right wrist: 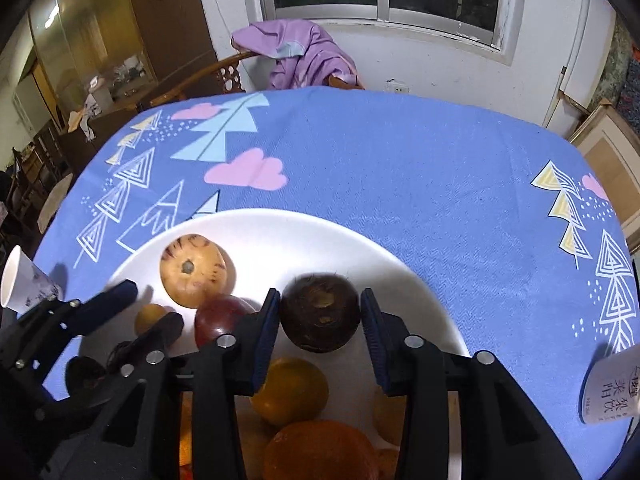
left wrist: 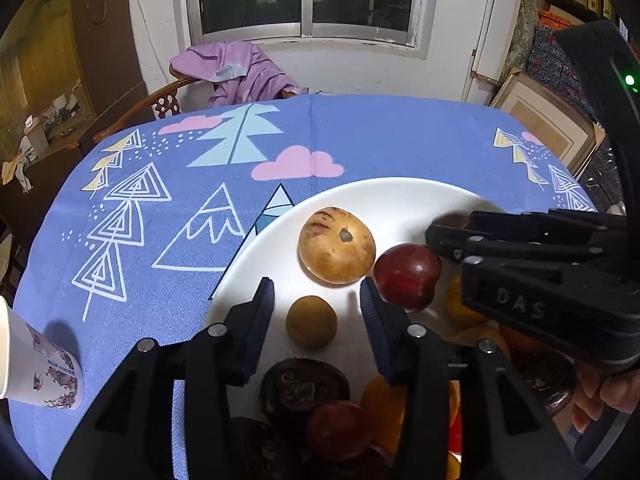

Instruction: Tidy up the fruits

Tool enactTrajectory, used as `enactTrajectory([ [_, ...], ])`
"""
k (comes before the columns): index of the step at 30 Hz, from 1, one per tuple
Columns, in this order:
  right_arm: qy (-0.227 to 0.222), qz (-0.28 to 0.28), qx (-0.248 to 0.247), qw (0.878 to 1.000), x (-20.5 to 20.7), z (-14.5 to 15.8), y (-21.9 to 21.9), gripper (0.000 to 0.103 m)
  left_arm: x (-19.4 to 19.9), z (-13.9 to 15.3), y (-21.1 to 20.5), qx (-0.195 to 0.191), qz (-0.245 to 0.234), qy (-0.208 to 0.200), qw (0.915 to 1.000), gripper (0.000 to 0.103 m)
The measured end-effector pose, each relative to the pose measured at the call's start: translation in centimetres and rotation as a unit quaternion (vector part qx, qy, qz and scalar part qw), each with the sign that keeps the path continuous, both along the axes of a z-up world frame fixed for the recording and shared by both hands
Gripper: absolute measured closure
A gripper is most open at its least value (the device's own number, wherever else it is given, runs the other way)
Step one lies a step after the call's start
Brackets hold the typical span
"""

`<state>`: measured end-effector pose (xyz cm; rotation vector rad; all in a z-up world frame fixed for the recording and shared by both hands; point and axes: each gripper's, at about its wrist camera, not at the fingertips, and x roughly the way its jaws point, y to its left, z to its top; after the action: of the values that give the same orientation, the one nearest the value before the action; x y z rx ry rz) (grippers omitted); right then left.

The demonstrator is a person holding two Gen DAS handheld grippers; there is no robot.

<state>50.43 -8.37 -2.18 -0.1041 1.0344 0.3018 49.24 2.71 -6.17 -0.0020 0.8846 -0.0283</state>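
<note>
While jaws gape, dark fruit (right wrist: 320, 312) sits between right gripper (right wrist: 320, 312).

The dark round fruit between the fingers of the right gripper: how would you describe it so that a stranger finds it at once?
Start at the white plate on the blue tablecloth. The dark brown fruit lies on it between the open fingers of the right gripper, right of the red fruit. It alone is almost black, rough, with a pale scar on top.
</note>
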Motion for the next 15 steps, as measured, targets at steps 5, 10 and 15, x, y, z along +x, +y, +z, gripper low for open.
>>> enactTrajectory([
  [5, -0.017, -0.004, -0.009, 1.0, -0.4, 0.8, 0.0, 0.045, -0.5, 0.9, 0.2, 0.004, 0.006, -0.008, 0.9999, 0.058],
  [10, -0.041, -0.007, 0.005, 0.999, -2.0, 3.4, -0.6, 0.045, -1.9, 2.6, 0.6, 0.006, 0.014, -0.019, 0.9997, 0.056],
  [15, -0.068, 0.002, 0.036, 0.997, -6.2, 7.0, -1.5, 0.044, -5.9, 5.4, 0.7, 0.001, 0.018, -0.043, 0.9989, 0.049],
])
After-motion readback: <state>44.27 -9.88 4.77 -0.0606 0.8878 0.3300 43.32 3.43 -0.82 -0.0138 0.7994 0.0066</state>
